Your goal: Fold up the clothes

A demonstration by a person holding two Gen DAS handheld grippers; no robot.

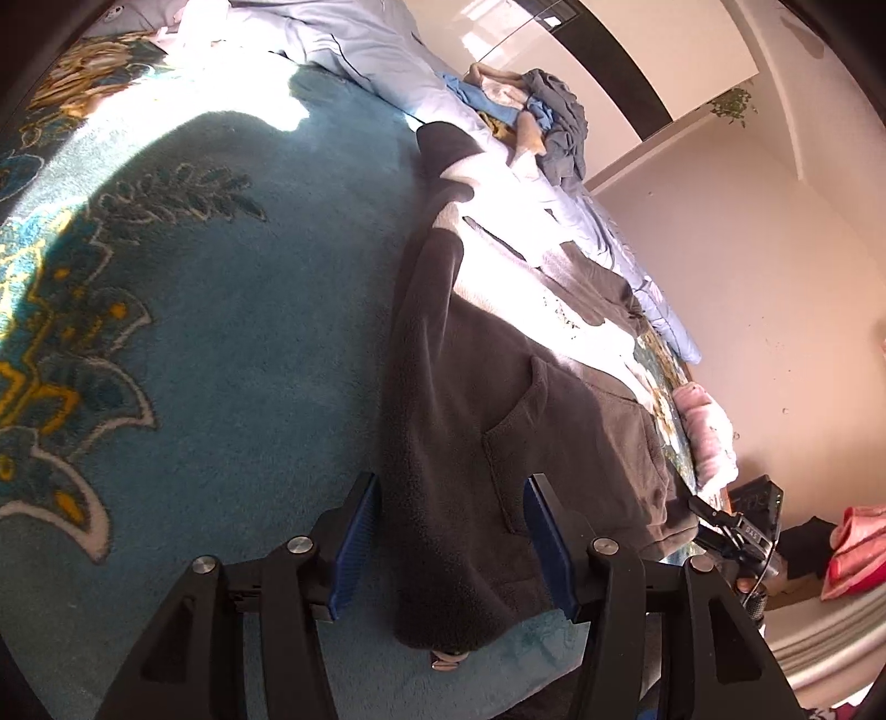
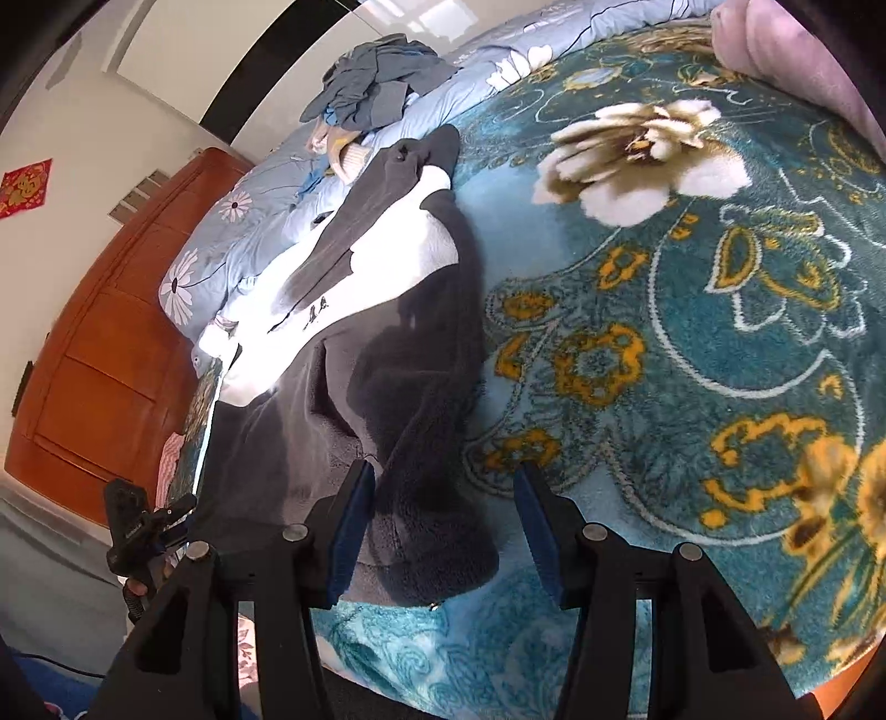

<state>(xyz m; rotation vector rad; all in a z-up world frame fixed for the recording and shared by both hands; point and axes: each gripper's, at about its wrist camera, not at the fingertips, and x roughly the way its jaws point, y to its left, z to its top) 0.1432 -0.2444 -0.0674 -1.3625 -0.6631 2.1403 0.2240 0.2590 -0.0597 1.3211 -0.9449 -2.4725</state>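
A dark grey and white fleece jacket [image 1: 470, 387] lies spread on a teal floral blanket [image 1: 221, 332]. My left gripper [image 1: 451, 545] is open, its blue pads on either side of the jacket's near hem corner. In the right wrist view the same jacket [image 2: 398, 360] lies on the blanket [image 2: 664, 360]. My right gripper [image 2: 440, 534] is open, its pads straddling the other near hem corner. Each gripper shows in the other's view, the right one at the edge of the left wrist view [image 1: 736, 531] and the left one in the right wrist view [image 2: 144, 531].
A pile of blue and grey clothes [image 1: 548, 122] sits on a light blue quilt [image 1: 360, 50] at the far side, also in the right wrist view [image 2: 376, 83]. A pink folded item [image 1: 709, 437] lies at the bed edge. A wooden headboard [image 2: 111, 343] stands beyond.
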